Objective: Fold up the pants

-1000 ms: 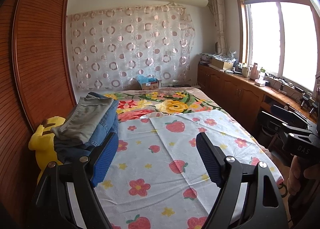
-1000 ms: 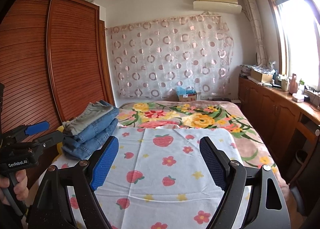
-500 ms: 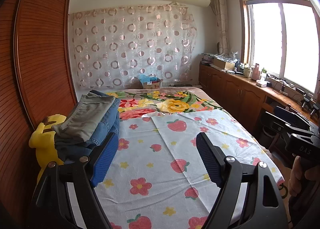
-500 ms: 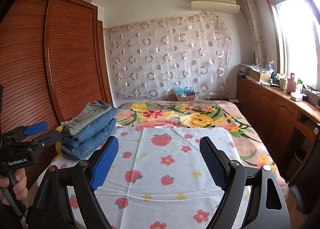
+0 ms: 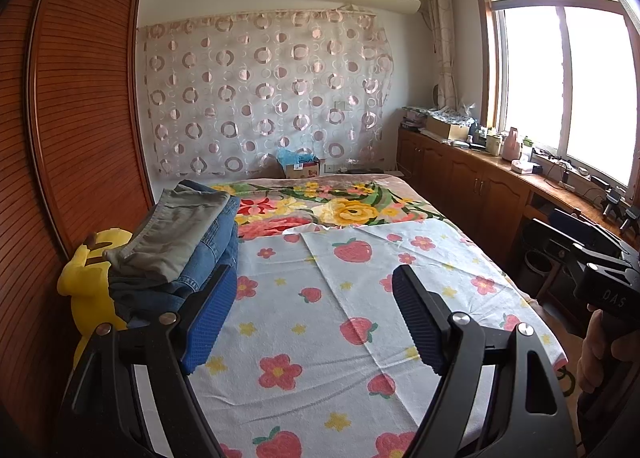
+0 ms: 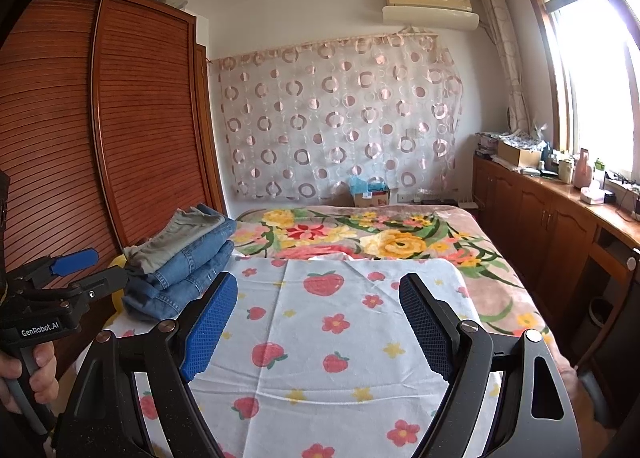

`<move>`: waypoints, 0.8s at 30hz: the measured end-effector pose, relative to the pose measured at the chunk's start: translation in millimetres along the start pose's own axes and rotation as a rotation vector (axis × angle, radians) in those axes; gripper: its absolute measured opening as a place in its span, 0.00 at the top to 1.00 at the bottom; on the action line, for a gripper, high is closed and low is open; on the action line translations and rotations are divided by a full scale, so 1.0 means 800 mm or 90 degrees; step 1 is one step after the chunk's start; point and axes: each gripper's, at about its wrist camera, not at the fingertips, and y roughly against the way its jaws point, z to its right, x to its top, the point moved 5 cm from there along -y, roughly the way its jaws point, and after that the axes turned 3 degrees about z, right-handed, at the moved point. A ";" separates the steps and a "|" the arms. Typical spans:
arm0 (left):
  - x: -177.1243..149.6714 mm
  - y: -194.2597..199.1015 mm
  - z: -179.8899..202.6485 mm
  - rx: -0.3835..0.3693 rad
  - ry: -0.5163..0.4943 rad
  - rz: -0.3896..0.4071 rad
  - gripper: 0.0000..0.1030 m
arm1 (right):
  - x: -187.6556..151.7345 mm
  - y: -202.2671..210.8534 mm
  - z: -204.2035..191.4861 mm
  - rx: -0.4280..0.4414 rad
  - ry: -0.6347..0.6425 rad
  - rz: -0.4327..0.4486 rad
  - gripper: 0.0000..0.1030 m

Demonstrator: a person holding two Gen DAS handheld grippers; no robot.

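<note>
Two grippers hang over a bed, and both are wide open with nothing between their blue pads. The left gripper points down a little at a white cloth with strawberries and flowers on it, which lies flat on the bed. The right gripper looks over the same cloth from the other side. The folded pants sit in a neat pile at about ten o'clock from the left gripper, at the left edge of the bed. A grey pair is on top and blue jeans are under it. In the right wrist view the pile is also at about ten o'clock, past the left blue pad. The tip of the left gripper's left pad sits just in front of the pile in its own view, but I cannot tell if it touches. A yellow plush toy sits beside the pile, near the brown wardrobe, at about nine o'clock. Past the white cloth, at twelve o'clock, is a blanket with big yellow and red flowers. Behind the bed hangs a curtain with round rings on it. A window shines at two o'clock, over a long wooden counter with small things on it. A hand holds the left gripper's handle at the left edge of the right wrist view.
</note>
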 end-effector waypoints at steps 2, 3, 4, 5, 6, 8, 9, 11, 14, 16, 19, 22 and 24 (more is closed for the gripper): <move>0.000 0.000 0.000 0.001 0.001 0.000 0.22 | -0.001 0.000 0.000 -0.001 0.001 0.001 0.18; 0.000 0.000 0.000 0.001 0.001 0.000 0.22 | -0.002 0.000 0.001 -0.001 0.001 0.001 0.18; 0.000 0.000 0.000 0.001 0.001 0.000 0.22 | -0.001 0.000 0.001 -0.001 0.001 0.001 0.18; 0.000 0.000 0.000 0.001 0.001 0.000 0.22 | -0.001 0.000 0.001 -0.002 0.001 0.002 0.18; 0.000 0.000 0.000 0.001 0.001 0.000 0.22 | -0.002 0.000 0.001 -0.002 0.001 0.002 0.18; 0.000 0.000 0.000 0.000 0.002 -0.001 0.22 | -0.002 0.001 0.001 -0.002 0.001 0.003 0.18; 0.000 0.000 0.000 0.000 0.002 -0.001 0.22 | -0.002 0.001 0.001 -0.003 0.001 0.002 0.18; 0.000 0.000 0.000 0.000 0.001 0.000 0.22 | -0.003 0.001 -0.001 -0.003 0.001 0.003 0.18; 0.000 0.000 0.000 0.001 0.001 0.000 0.22 | -0.003 0.001 -0.001 -0.003 0.001 0.002 0.18; 0.000 0.000 -0.001 0.000 0.001 -0.001 0.22 | -0.003 0.001 -0.001 -0.002 0.002 0.003 0.18; 0.000 0.000 -0.001 0.000 0.002 0.000 0.22 | -0.004 0.001 -0.001 -0.003 0.001 0.002 0.18; 0.000 0.000 -0.001 0.000 0.001 0.000 0.22 | -0.004 0.001 -0.001 -0.003 0.002 0.002 0.18; 0.000 0.000 -0.001 0.000 0.002 -0.001 0.22 | -0.004 0.001 -0.001 -0.004 0.002 0.003 0.18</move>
